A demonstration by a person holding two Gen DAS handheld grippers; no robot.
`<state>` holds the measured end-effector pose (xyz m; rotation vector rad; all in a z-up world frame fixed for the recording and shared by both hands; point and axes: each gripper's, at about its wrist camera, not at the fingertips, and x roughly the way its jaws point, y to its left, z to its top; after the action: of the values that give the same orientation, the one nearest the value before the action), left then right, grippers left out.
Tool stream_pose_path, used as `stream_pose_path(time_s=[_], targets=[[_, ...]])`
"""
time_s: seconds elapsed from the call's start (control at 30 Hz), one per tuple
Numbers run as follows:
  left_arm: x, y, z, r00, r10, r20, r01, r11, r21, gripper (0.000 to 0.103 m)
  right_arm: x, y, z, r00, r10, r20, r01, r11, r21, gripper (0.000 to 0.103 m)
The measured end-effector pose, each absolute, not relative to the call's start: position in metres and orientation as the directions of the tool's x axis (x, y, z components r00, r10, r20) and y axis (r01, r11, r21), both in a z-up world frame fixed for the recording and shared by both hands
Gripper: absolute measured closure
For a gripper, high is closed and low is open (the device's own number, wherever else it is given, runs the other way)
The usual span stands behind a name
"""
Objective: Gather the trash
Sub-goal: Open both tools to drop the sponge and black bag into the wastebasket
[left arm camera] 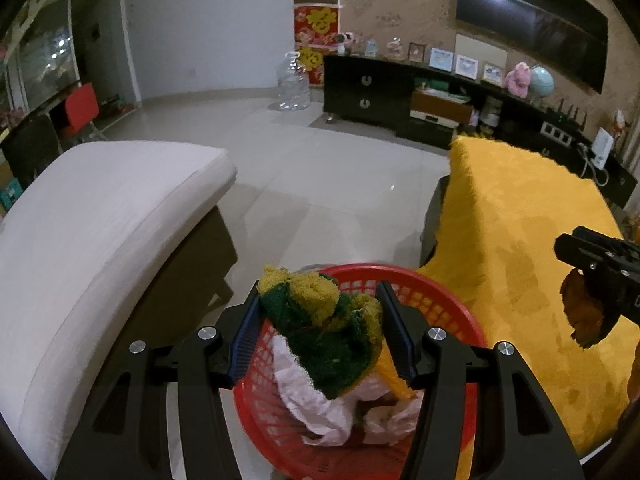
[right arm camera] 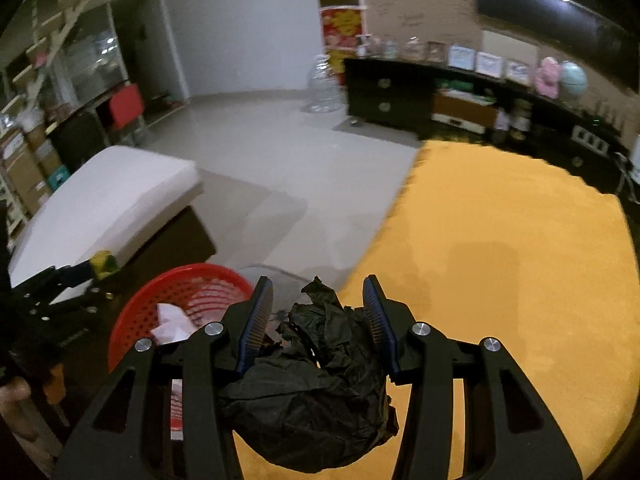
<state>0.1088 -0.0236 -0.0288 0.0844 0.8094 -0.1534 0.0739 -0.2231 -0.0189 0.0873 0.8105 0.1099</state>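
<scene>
Both claws are loaded. Left gripper (left arm camera: 318, 326) pinches a crumpled yellow-and-green scouring sponge (left arm camera: 320, 320) between its blue ribbed pads, directly above the round red perforated plastic basket (left arm camera: 436, 304). Right gripper (right arm camera: 318, 322) pinches a crumpled wad of black paper (right arm camera: 316, 384), which bulges out below the pads; in the left wrist view that same wad looks dark brown. It hangs over the fuzzy yellow cloth (right arm camera: 500, 272) just right of the basket, not above the basket itself.

Readable writing is scarce: a red and gold hanging poster (left arm camera: 316, 26) on the far wall bears a large Chinese character, and no other label can be made out.

Inside the basket lie crumpled white tissues (left arm camera: 316, 400). Left of the basket stands a low seat with a white cushion (left arm camera: 104, 220). Beyond the basket, across the pale tiled floor (left arm camera: 320, 168), sits a clear plastic water jug (left arm camera: 294, 84) beside a long black cabinet (left arm camera: 368, 92) lined with framed pictures, a pink plush toy (left arm camera: 518, 80) and a pale globe (left arm camera: 542, 82). A dark wall-mounted screen (left arm camera: 532, 20) hangs above the cabinet. Nothing stands between the sponge and the basket opening.
</scene>
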Motion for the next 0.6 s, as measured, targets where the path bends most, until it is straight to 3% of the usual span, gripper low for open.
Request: stream_pose_path(time_s=[0.6], targets=[[0.107, -0.01, -0.05, 0.667, -0.079, -0.741, 0.172, 0.984, 0.05, 0.049, 0.105, -0.158, -0.04, 0.608, 0.263, -0.749, -0.177, 0.965, 0.194, 0.055]])
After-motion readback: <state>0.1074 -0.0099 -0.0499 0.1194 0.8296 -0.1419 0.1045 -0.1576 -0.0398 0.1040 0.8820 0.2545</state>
